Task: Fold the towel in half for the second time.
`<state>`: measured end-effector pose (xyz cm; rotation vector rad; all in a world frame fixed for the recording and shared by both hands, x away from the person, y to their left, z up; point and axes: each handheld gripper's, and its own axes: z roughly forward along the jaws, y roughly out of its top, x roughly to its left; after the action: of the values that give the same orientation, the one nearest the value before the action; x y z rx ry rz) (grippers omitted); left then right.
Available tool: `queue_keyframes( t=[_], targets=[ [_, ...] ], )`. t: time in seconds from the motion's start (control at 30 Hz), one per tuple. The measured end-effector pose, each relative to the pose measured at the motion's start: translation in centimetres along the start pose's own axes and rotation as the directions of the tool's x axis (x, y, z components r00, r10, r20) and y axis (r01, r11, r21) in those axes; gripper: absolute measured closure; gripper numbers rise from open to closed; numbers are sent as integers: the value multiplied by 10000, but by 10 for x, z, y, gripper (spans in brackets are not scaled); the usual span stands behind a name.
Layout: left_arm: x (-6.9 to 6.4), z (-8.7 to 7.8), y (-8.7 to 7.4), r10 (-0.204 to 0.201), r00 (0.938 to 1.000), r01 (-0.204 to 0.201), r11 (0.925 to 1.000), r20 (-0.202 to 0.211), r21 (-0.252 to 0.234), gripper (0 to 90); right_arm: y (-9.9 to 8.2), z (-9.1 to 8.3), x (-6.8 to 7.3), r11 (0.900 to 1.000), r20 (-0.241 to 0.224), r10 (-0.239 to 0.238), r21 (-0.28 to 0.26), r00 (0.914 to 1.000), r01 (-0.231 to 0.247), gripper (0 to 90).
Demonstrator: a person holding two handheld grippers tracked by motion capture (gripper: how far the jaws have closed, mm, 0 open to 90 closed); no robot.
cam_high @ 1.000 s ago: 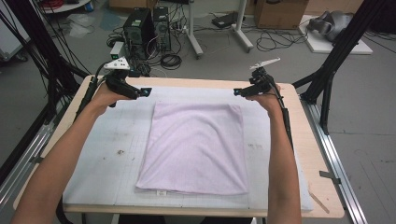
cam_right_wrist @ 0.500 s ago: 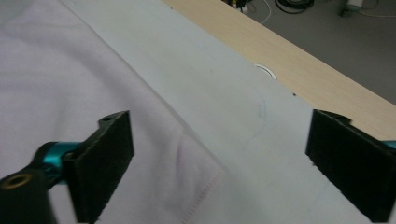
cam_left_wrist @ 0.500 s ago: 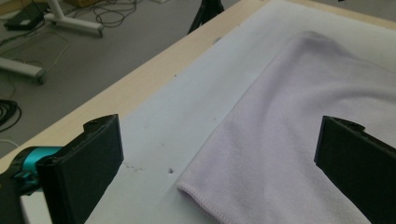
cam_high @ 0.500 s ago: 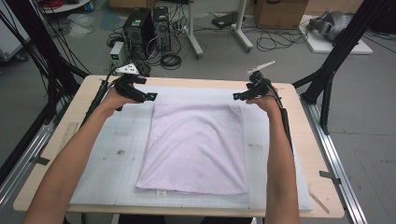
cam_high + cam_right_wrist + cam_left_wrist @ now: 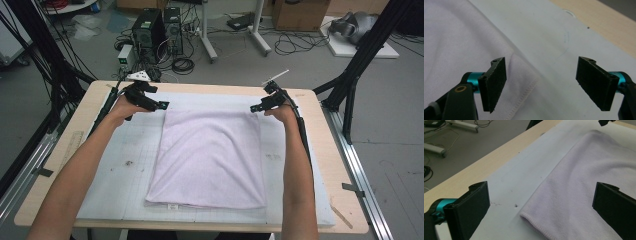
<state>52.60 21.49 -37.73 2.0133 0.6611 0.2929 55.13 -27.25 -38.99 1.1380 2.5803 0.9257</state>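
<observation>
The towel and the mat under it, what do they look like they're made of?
The towel looks like soft pale-lilac microfibre or terry: matte and fuzzy, with a stitched hem at its corner. The mat beneath looks like smooth white plastic or vinyl sheet, faintly gridded and scuffed; the exact material is unclear.

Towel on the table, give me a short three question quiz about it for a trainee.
1. True or false: the towel lies folded flat on the white mat.
2. Which towel corners are the left gripper and right gripper at? A) near corners B) far corners C) one near, one far
3. Fill in: both grippers are ____, pads not pressing the towel.

Key: 1 true. 2 B. 3 open; the right gripper's jaws have just been closing, with the towel's corner between them.
</observation>
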Motion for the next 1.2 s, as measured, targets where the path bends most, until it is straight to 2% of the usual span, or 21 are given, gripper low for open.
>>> queue_keyframes(
  t=[0.17, 0.2, 0.37, 0.53, 0.63, 0.67, 0.8, 1.0, 1.07, 1.13, 1.2],
  targets=[
    [-1, 3, -1, 48, 10000, -48, 10000, 37, 30, 17, -3, 13, -1, 9983, -128, 28, 579, 9999, -21, 261],
    [-1, 4, -1, 43, 10000, -43, 10000, 33, 8, 17, -4, 15, -1, 9978, -305, 111, 653, 9995, -91, 284],
    [0, 8, -3, 10, 10000, -10, 9999, 46, 105, 17, -5, 20, -2, 9970, -492, 171, 764, 9986, -133, 375],
    [1, 11, -5, -53, 10000, 54, 9999, -10, 91, 17, -7, 25, -3, 9955, -581, 320, 905, 9978, -267, 507],
    [2, 12, -6, -76, 10000, 76, 9999, -29, 125, 17, -7, 27, -3, 9928, -601, 402, 1155, 9974, -330, 665],
    [2, 13, -6, -50, 10000, 51, 9998, -67, 171, 17, -8, 27, -3, 9935, -732, 456, 1078, 9963, -376, 696],
    [2, 16, -8, -88, 9999, 90, 9999, -97, 148, 17, -6, 23, -1, 9944, -579, 549, 930, 9968, -494, 812],
    [2, 21, -10, -26, 9999, 29, 9998, -123, 209, 17, -5, 16, -1, 9947, -555, 705, 783, 9960, -660, 831],
    [3, 26, -13, -132, 9998, 137, 9994, -169, 319, 17, -5, 13, 0, 9939, -391, 800, 786, 9960, -768, 830],
    [4, 29, -15, -134, 9997, 141, 9992, -202, 386, 17, -7, 11, 0, 9952, -319, 885, 450, 9956, -870, 832],
    [3, 32, -16, -215, 9995, 223, 9990, -213, 381, 17, -12, 8, 0, 9934, -230, 1090, 378, 9938, -1081, 833]
  ],
)
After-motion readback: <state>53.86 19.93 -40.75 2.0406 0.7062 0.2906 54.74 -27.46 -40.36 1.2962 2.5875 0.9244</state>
